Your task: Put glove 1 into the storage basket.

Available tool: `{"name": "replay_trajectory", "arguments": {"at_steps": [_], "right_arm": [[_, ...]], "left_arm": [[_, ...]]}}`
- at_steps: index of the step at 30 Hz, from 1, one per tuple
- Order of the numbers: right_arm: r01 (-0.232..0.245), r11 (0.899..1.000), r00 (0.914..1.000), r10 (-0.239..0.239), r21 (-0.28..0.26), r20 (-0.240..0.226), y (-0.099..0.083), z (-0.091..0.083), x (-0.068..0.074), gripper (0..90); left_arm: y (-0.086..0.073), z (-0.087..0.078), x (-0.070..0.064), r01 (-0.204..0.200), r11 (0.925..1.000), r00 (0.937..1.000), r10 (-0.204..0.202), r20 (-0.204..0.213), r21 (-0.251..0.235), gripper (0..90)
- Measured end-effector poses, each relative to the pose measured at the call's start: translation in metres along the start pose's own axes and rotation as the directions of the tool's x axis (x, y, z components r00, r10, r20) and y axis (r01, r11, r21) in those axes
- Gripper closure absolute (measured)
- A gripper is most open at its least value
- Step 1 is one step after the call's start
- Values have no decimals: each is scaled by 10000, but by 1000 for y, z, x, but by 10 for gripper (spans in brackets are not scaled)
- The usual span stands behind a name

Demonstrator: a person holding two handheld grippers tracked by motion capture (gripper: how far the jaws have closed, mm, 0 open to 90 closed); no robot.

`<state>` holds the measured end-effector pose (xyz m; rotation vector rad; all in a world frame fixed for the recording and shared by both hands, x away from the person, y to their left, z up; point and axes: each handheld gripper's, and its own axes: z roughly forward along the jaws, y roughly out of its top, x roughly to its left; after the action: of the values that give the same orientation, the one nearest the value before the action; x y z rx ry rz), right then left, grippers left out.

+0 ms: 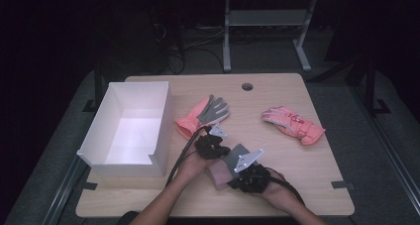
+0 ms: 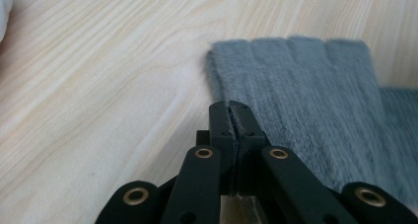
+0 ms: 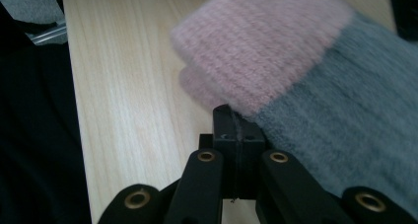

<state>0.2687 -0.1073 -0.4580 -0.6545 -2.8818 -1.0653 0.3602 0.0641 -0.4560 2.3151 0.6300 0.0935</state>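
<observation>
Jaws pressed together on the knit glove (image 1: pixel 221 168); white box (image 1: pixel 130 131) left, pink gloves (image 1: pixel 293 124) beyond.

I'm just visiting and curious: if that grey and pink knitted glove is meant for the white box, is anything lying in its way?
Nothing visible blocks it. The grey and pink glove lies between the left gripper and right gripper, near the white box. Only bare table lies between them; the box's open top holds nothing visible.
</observation>
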Motion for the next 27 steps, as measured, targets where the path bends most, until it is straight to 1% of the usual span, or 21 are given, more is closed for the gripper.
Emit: {"name": "replay_trajectory", "arguments": {"at_steps": [2,5,6,8,9,10,12,13,15,16,17,18,19,20,21,22,23,24,25,26,27], "right_arm": [[72,10000,10000,-72,7,10,1,0,1,900],[-83,9999,10000,83,-84,-4,-2,-5,0,899],[-394,9988,9992,394,-279,9,-6,-13,-1,894],[-585,9971,9982,592,-493,125,-11,-24,-3,843],[-709,9957,9971,723,-592,217,-15,-29,-4,820],[-857,9942,9956,880,-646,326,-18,-35,-6,791],[-1087,9909,9920,1133,-793,557,-25,-45,-11,706],[-1236,9884,9885,1304,-878,761,-28,-51,-12,674],[-1459,9821,9822,1582,-1187,1016,-35,-61,-17,588],[-1668,9778,9766,1815,-1265,1153,-39,-65,-18,541],[-1668,9778,9766,1815,-1265,1153,-39,-65,-18,541],[-1970,9703,9652,2170,-1404,1458,-49,-70,-23,439],[-2184,9647,9590,2400,-1470,1508,-55,-72,-25,400],[-2368,9594,9541,2594,-1532,1498,-61,-73,-27,357],[-2368,9594,9541,2594,-1532,1498,-61,-73,-27,357],[-2483,9549,9484,2738,-1625,1597,-66,-75,-28,307],[-2555,9510,9425,2851,-1741,1742,-71,-78,-29,252],[-2716,9450,9284,3071,-1823,2089,-79,-82,-31,162],[-2716,9450,9284,3071,-1823,2089,-79,-82,-31,162],[-2688,9412,9175,3148,-2047,2429,-84,-87,-36,133],[-2688,9412,9175,3148,-2047,2429,-84,-87,-36,133]], "left_arm": [[0,-3,1,-4,10000,10000,4,5,24,868],[1,-10,2,-34,10000,10000,34,-40,-72,833],[1,-15,1,197,9989,9998,-200,-72,-426,771],[2,-18,1,194,9988,9998,-196,-40,-457,689],[3,-21,-1,202,9991,9997,-198,118,-368,652],[3,-23,-2,145,9994,9998,-141,140,-327,618],[4,-27,-5,159,9994,9994,-150,326,-293,540],[4,-28,-7,219,9990,9990,-205,391,-377,505],[4,-30,-10,149,9995,9987,-135,488,-278,423],[4,-30,-10,149,9995,9987,-135,488,-278,380],[4,-30,-11,76,9998,9982,-66,598,-168,380],[4,-29,-15,41,10000,9976,-42,692,13,288],[4,-27,-19,56,10000,9974,-57,723,12,239],[4,-26,-21,-92,9999,9975,89,695,42,212],[4,-26,-21,-92,9999,9975,89,695,42,177],[4,-25,-24,-247,9996,9977,240,641,101,177],[4,-23,-27,-205,9997,9978,198,632,105,161],[4,-20,-31,-363,9989,9976,345,605,292,131],[4,-20,-31,-363,9989,9976,345,605,292,131],[3,-16,-33,-551,9976,9974,529,491,431,130],[3,-16,-33,-551,9976,9974,529,491,431,129]]}}
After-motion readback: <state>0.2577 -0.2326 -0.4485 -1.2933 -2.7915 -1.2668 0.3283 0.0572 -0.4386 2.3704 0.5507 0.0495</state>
